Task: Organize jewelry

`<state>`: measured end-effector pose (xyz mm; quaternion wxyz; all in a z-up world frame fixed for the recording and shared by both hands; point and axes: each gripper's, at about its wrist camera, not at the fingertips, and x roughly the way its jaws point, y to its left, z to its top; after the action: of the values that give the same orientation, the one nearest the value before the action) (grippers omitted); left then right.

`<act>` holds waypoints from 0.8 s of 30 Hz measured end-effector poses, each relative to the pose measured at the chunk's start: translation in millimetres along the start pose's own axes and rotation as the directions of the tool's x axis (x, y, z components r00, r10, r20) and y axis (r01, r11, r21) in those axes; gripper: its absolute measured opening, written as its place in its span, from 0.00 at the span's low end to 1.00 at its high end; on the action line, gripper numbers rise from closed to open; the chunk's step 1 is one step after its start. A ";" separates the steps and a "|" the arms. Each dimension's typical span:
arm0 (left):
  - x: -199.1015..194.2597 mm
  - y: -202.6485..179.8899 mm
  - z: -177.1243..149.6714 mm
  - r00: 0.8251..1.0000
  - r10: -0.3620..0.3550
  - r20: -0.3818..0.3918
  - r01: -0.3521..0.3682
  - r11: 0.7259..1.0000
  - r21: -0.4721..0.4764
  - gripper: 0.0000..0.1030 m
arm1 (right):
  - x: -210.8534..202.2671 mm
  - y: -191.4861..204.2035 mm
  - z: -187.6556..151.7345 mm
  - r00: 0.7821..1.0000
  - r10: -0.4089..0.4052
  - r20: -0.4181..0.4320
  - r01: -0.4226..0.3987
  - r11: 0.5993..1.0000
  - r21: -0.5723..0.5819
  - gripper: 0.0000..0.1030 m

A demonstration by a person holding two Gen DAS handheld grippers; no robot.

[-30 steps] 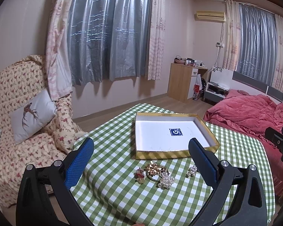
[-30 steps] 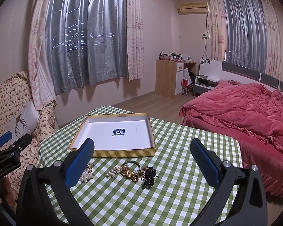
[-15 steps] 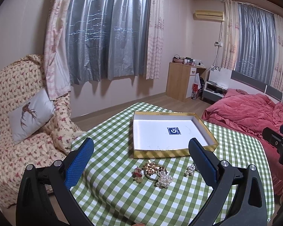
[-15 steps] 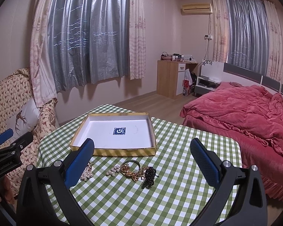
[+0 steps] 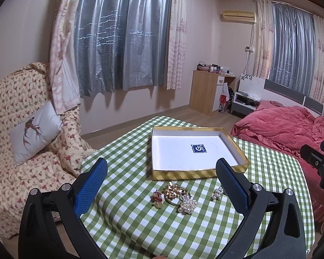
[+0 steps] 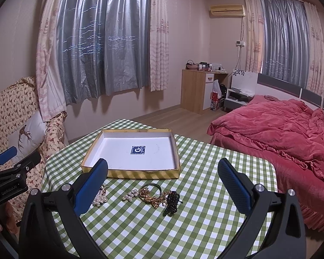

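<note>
A shallow gold-rimmed box point(image 5: 199, 174) with a white floor and a blue sticker lies empty on the green checked table; it also shows in the right wrist view point(image 6: 140, 173). In front of it lies a small heap of jewelry: a pearl cluster point(image 5: 188, 205), a gold piece on a ring point(image 5: 172, 191), a small red piece point(image 5: 157, 197), pearl earrings point(image 5: 217, 194). The right wrist view shows a black bead cluster point(image 6: 171, 201), a gold chain point(image 6: 153, 198) and pearls point(image 6: 130, 195). My left gripper point(image 5: 162, 185) and right gripper point(image 6: 162, 186) are open and empty above the near table edge.
A flowered sofa point(image 5: 21, 129) with a cushion stands left of the table. A bed with a red quilt point(image 6: 280, 129) stands right. A wooden cabinet point(image 6: 196, 90) is at the far wall. The other gripper shows at each view's edge point(image 6: 8, 179).
Both grippers have drifted slightly; the box and jewelry sit a little lower and closer in both views. Nothing was picked up.
</note>
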<state>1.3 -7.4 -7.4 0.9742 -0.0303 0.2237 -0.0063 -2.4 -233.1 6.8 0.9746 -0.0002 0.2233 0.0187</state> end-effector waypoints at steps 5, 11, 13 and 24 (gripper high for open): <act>-0.7 0.5 1.1 1.000 -0.003 0.000 0.003 1.000 0.002 0.95 | -0.2 0.0 -0.4 1.000 -0.002 0.002 0.002 1.000 0.001 0.00; 0.6 0.6 0.4 1.000 -0.003 -0.003 0.003 1.000 0.002 0.94 | -0.1 0.8 -1.0 1.000 -0.005 0.004 0.005 1.000 -0.003 0.00; 0.6 -0.1 -0.1 1.000 -0.003 -0.005 0.003 1.000 0.004 0.95 | -0.2 0.8 -0.9 1.000 -0.004 0.005 0.004 1.000 -0.003 0.00; 1.1 -1.9 -1.4 1.000 -0.007 -0.007 0.007 1.000 0.008 0.95 | 0.2 0.6 -0.7 1.000 -0.005 0.005 0.005 1.000 -0.006 0.00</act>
<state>1.8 -9.4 -9.1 0.9734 -0.0270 0.2271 -0.0109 -2.5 -232.5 6.1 0.9752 -0.0034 0.2207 0.0169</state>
